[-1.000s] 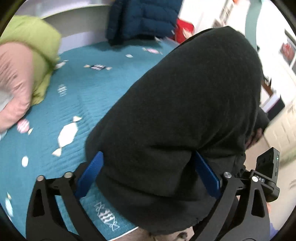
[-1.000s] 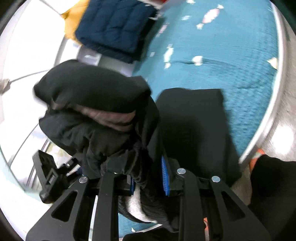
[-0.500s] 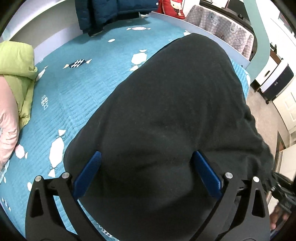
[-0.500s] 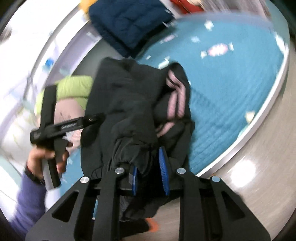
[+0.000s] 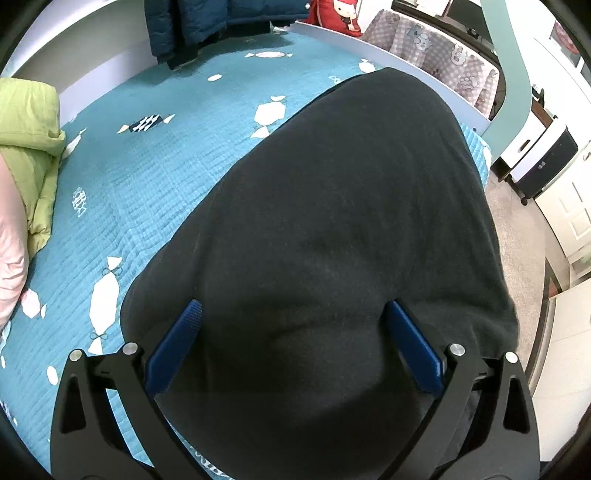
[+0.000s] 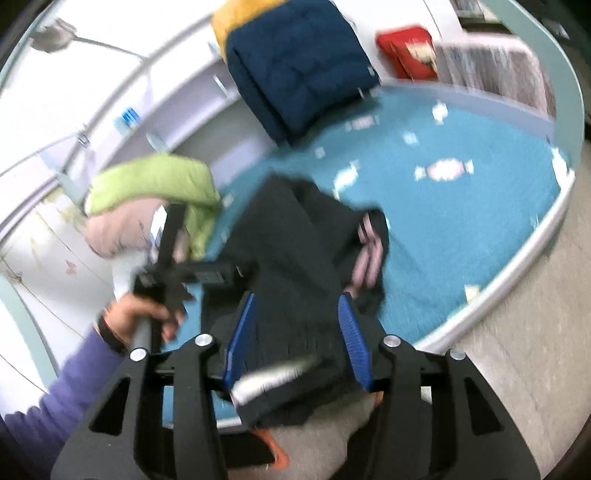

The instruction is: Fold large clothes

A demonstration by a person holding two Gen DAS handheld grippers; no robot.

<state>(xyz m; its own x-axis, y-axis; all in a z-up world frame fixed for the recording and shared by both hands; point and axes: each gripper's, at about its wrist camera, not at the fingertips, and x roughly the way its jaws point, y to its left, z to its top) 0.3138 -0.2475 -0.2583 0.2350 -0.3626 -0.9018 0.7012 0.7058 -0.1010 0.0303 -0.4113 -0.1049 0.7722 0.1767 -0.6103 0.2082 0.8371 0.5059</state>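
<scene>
Tilting down — left tool (image 5: 293, 325) over garment (image 5: 351, 221)

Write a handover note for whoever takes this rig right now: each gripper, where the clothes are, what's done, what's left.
Left gripper: jaws wide, black garment bulging between its pads; not clearly clamped.
Right gripper: jaws opening, the same garment's bunched edge with pink lining between them, no longer pinched.
Garment: partly over the near edge of the teal bed cover, still bunched.
Aside: green and pink jackets at the left, navy jacket at the far end.
Done: garment brought to the bed.
Left: spread flat, fold.
</scene>
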